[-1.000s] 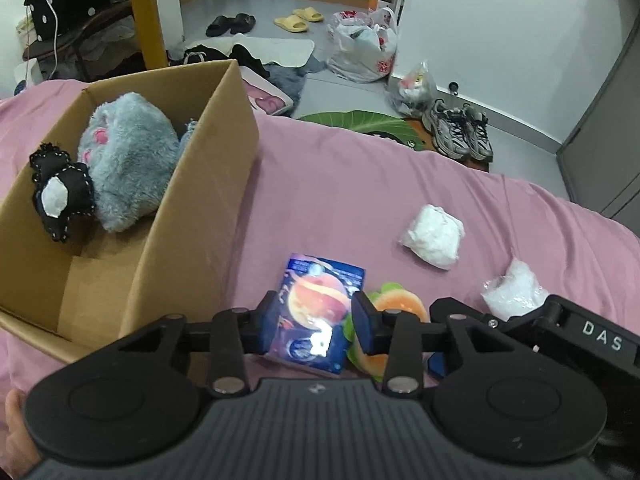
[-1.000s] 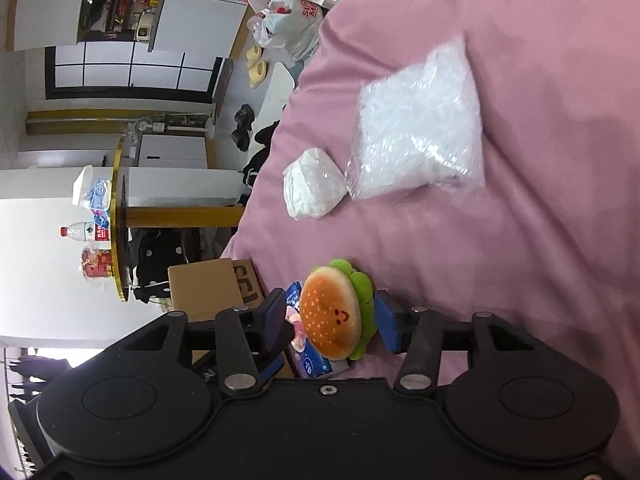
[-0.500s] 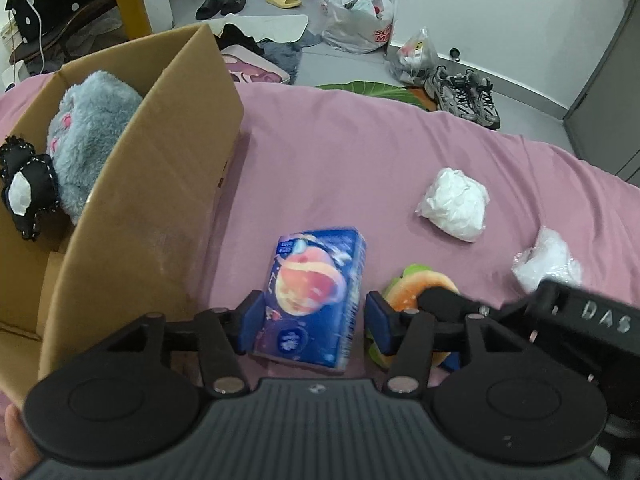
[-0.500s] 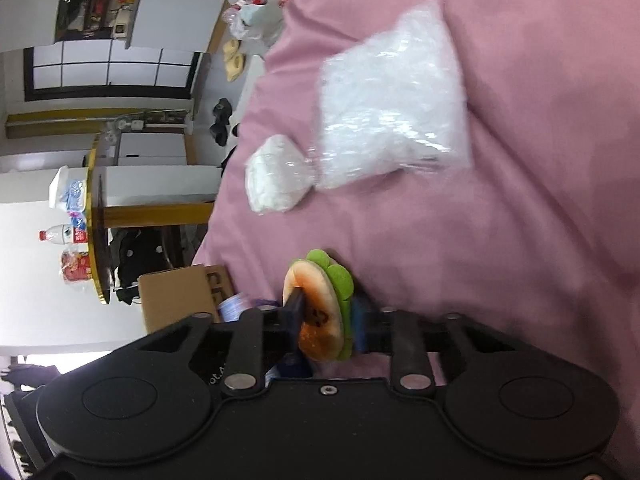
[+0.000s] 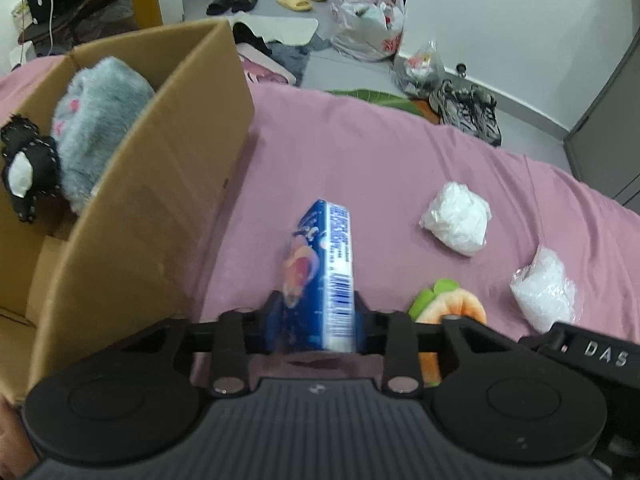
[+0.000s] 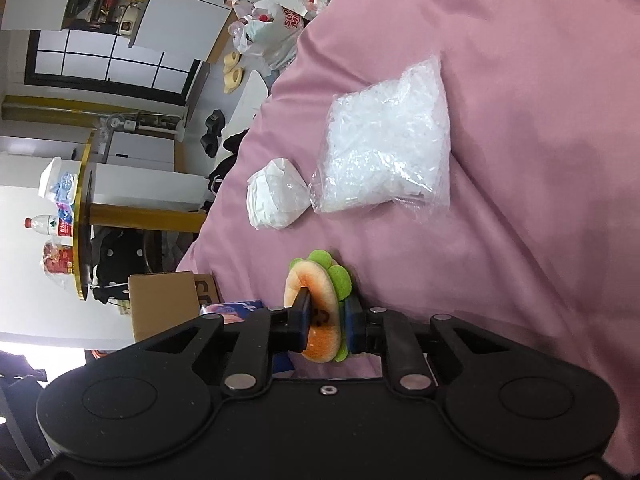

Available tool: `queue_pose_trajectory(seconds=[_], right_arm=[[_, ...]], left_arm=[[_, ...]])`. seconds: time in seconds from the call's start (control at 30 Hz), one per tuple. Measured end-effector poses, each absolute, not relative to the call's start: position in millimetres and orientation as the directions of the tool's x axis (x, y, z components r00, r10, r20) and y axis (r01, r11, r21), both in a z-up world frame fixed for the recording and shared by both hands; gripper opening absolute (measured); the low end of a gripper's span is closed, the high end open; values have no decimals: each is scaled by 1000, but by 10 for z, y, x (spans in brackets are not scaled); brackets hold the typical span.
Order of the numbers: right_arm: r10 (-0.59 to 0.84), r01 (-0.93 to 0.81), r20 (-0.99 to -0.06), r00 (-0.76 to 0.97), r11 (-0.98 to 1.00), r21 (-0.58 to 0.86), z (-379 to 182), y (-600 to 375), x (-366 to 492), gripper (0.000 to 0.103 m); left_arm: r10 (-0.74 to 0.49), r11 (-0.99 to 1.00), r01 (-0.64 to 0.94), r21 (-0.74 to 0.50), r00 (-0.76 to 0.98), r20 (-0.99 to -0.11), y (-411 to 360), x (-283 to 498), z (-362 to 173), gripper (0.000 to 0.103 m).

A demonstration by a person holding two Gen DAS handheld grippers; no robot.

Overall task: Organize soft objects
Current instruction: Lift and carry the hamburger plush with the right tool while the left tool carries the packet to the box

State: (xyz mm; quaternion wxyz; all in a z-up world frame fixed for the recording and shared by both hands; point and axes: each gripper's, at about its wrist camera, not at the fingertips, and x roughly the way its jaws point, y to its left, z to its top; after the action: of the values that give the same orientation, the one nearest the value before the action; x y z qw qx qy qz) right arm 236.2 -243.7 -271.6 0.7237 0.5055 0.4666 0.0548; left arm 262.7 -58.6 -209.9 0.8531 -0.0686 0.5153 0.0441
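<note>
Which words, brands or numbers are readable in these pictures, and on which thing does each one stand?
"DAS": white letters on the right claw's black body, seen in the left wrist view.
"SUP": red print, cut off, on the plastic bag on the floor.
Tissue pack in the left claw: barcode and small print, too blurred.
Bottle label: too small.
Box print: partly hidden, unreadable.

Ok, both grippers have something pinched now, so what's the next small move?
Probably swing the left gripper, closing on the blue tissue pack, left over the open cardboard box and let go. The box is right beside it and already holds the grey plush. The right gripper can follow with the burger plush.
</note>
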Motion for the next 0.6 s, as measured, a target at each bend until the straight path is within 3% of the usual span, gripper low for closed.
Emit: queue_pose_trajectory(seconds=[0.07,0.6], right_arm=[[543,392,-626,559,492,777,-2689,-2448,2333,17],[465,327,-604,647,547,771,-2264,-2550,2043,17]], left_arm=[[2,986,-147,-76,471,-882,-587,2608,-2061,20],[-57,990,-78,-120,555,-830,-541,2295,-1506,19]])
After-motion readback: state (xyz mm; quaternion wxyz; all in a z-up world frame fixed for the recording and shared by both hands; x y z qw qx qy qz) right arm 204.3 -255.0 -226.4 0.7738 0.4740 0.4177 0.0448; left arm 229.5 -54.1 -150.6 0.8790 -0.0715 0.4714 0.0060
